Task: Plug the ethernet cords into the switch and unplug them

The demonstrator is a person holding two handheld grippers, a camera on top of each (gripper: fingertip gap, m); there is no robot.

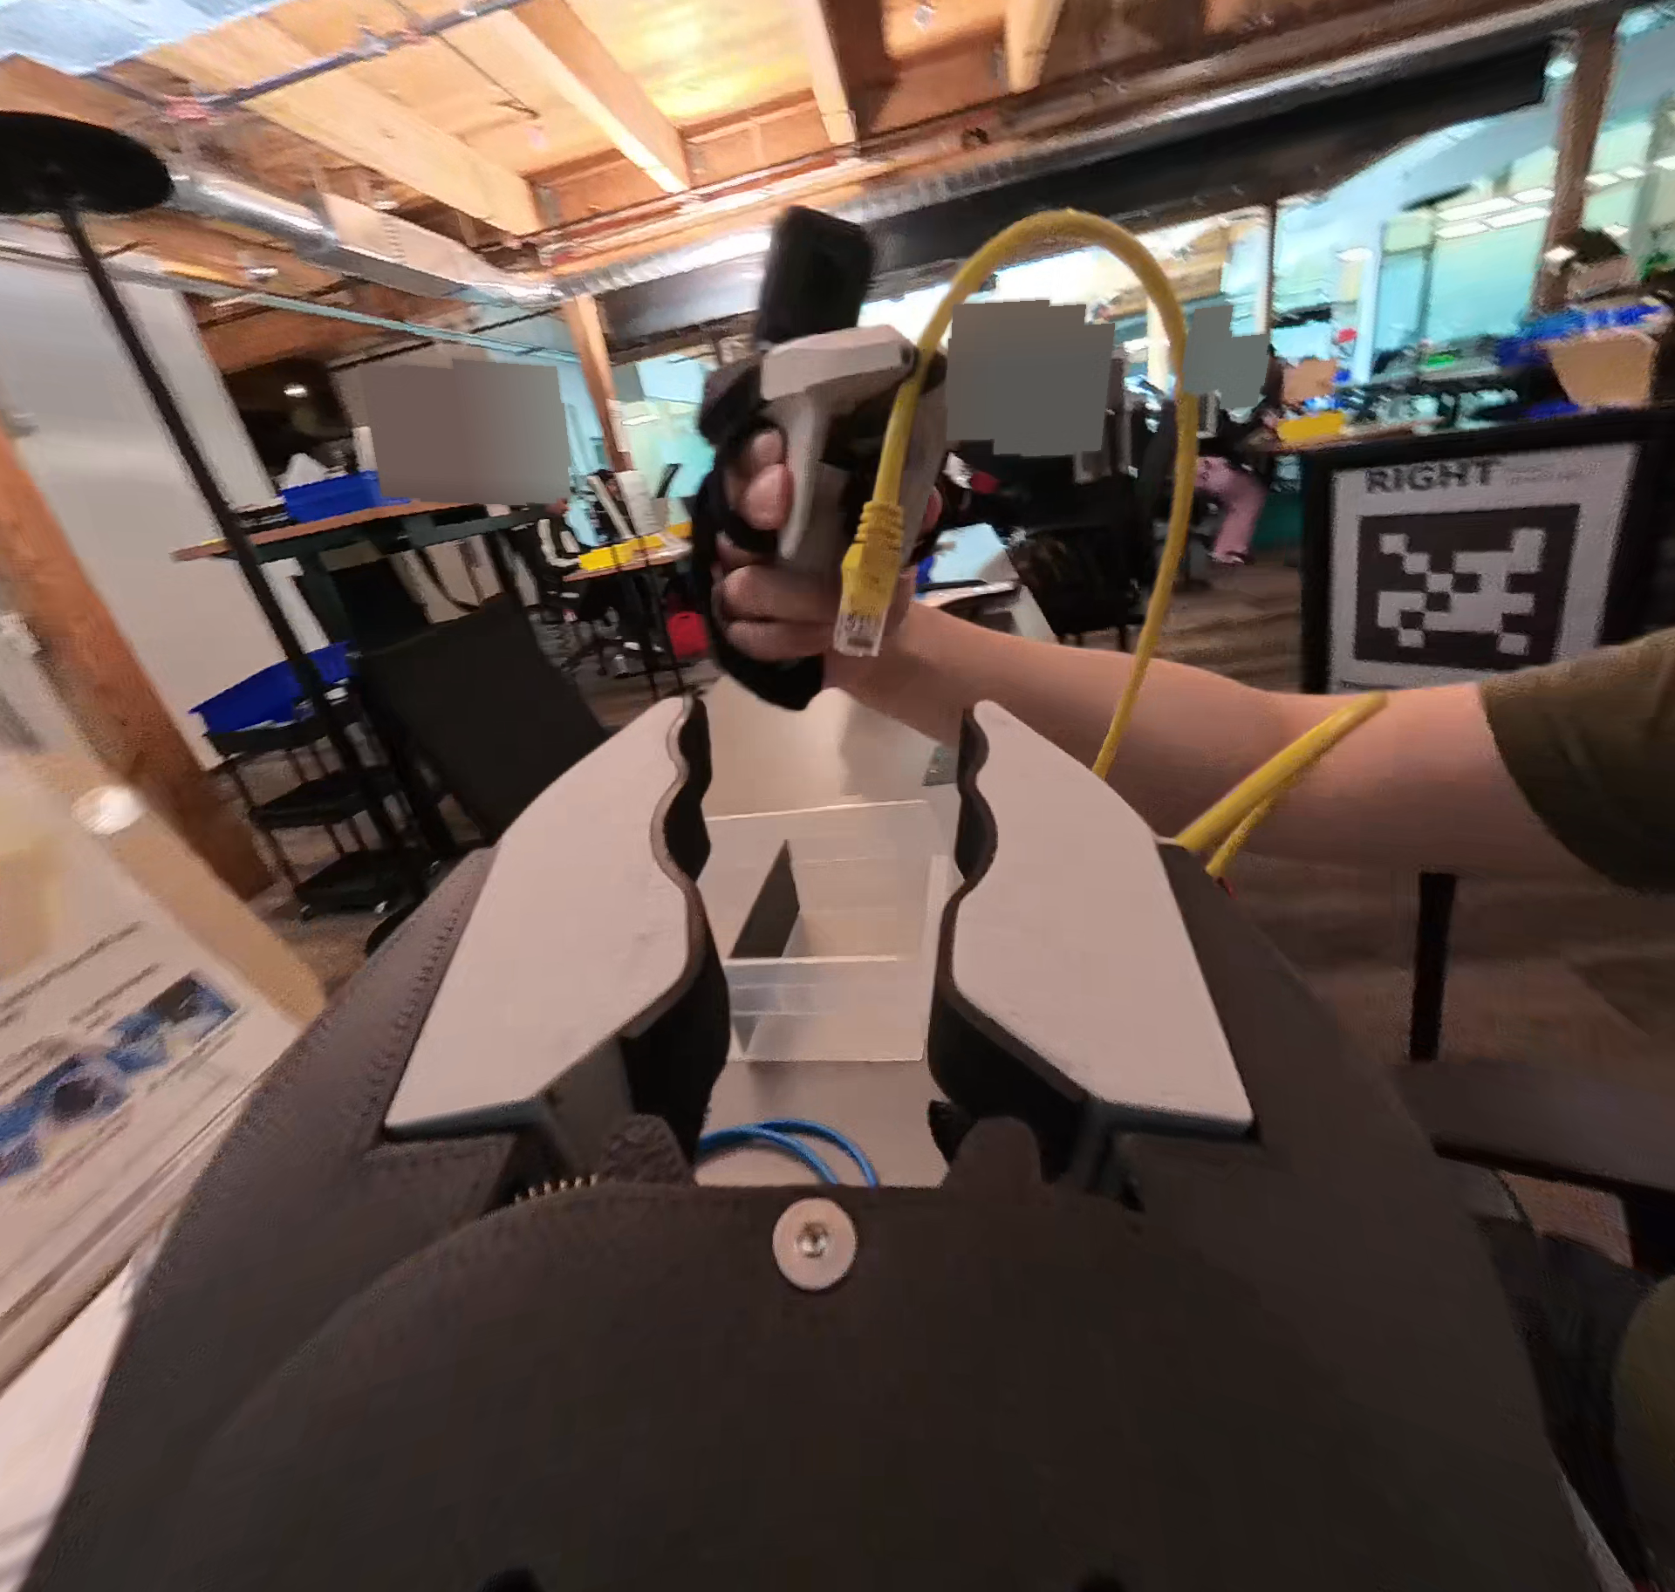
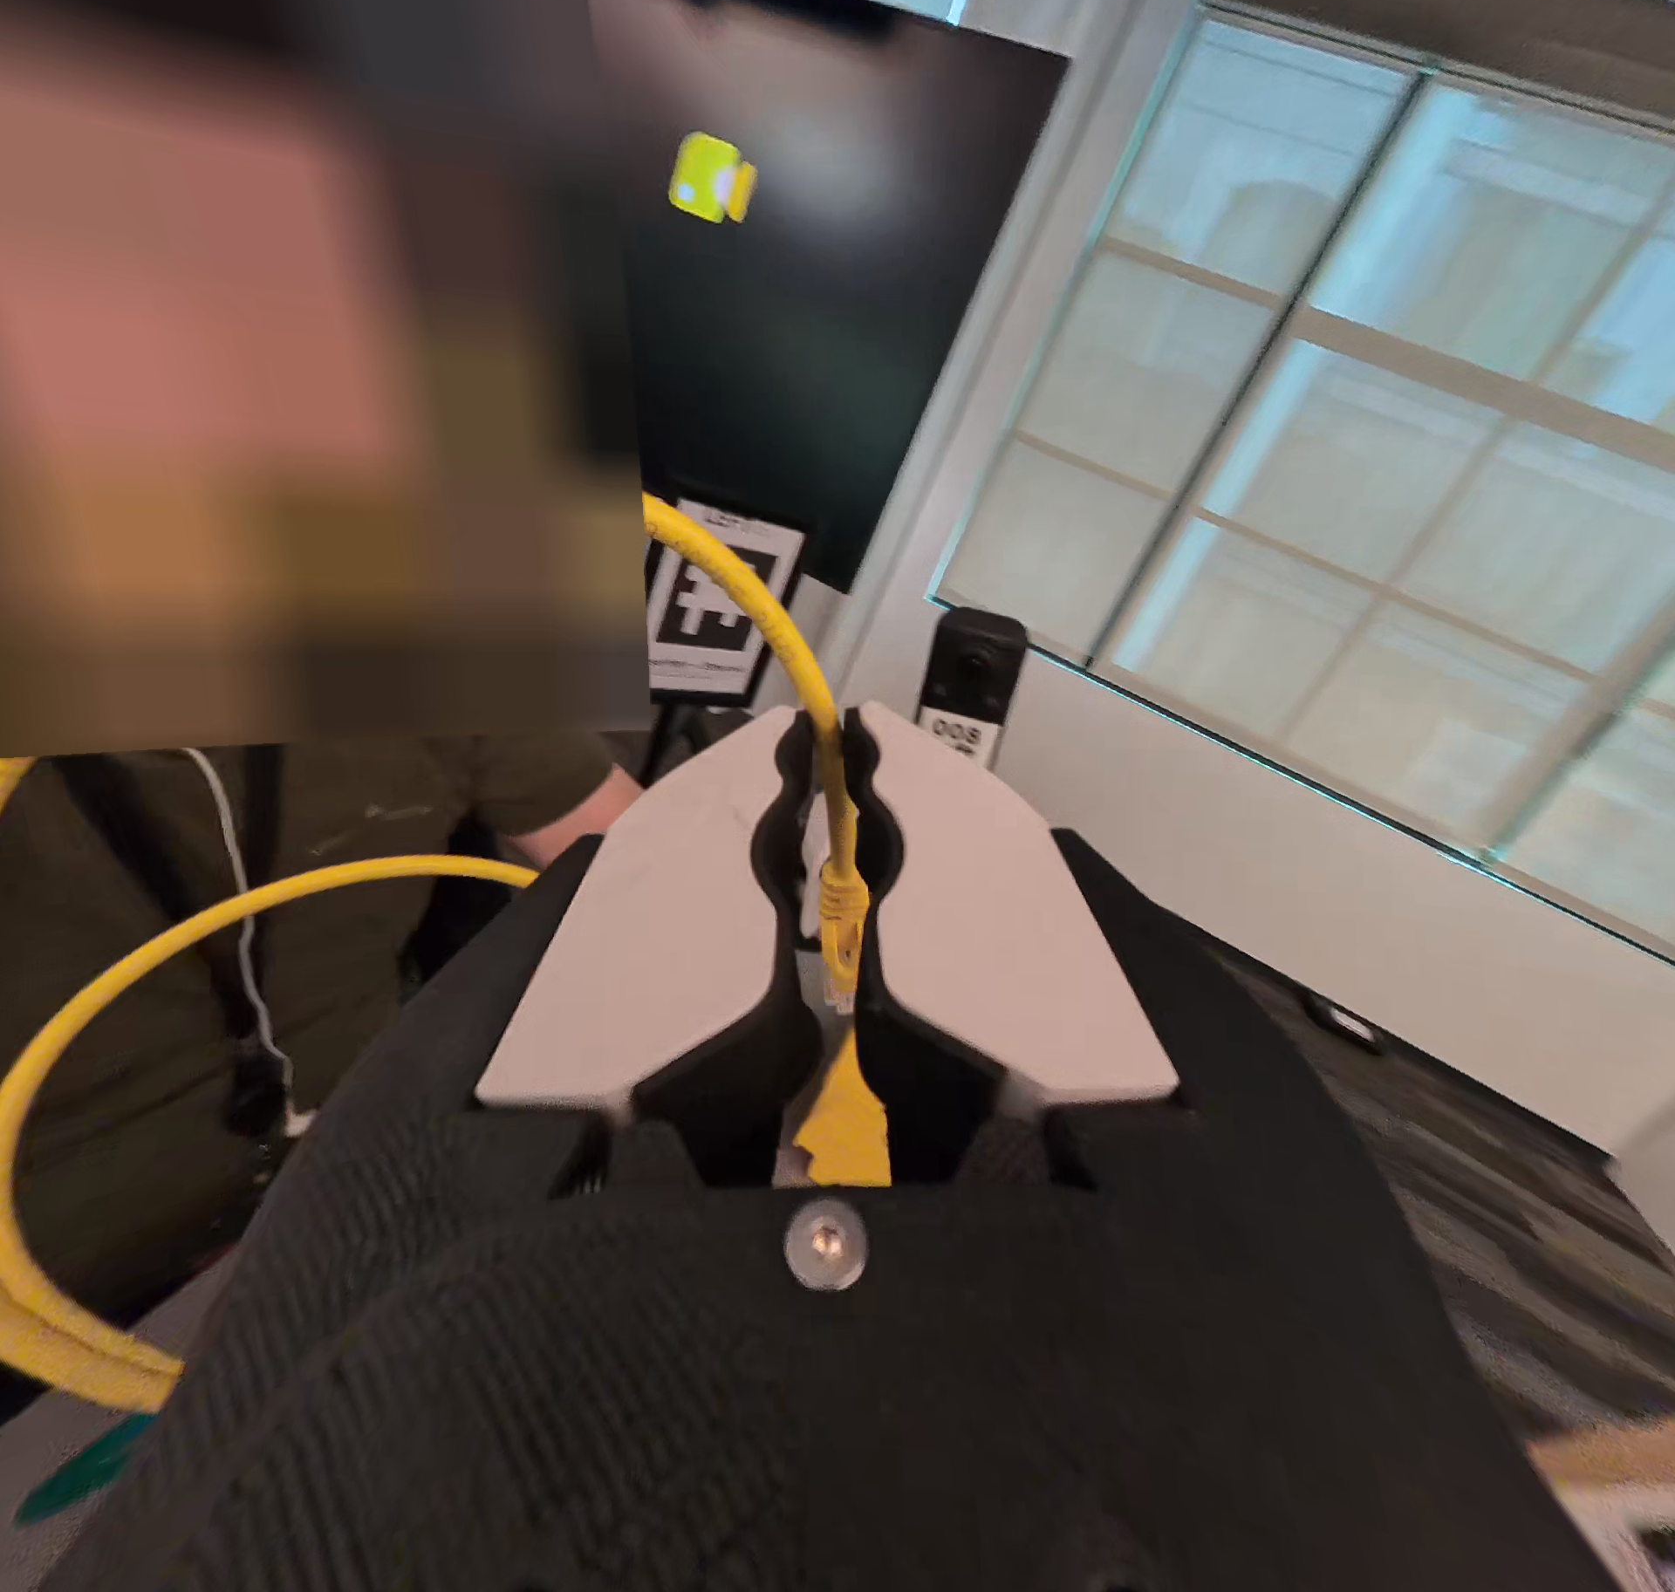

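My right gripper (image 2: pixel 820 737) is raised, pinching the yellow ethernet cord (image 2: pixel 838 823) just behind its plug (image 1: pixel 866 588) so the plug hangs free, while my left gripper (image 1: pixel 829 737) waits wide and empty.

1. An open-plan workshop office: exposed wooden ceiling beams (image 1: pixel 580 71) and silver ducting (image 1: pixel 272 216) above the left claw.
2. Worktables carrying blue plastic bins (image 1: pixel 331 494) left of it.
3. A black-and-white square marker board (image 1: pixel 1468 579) to its right.
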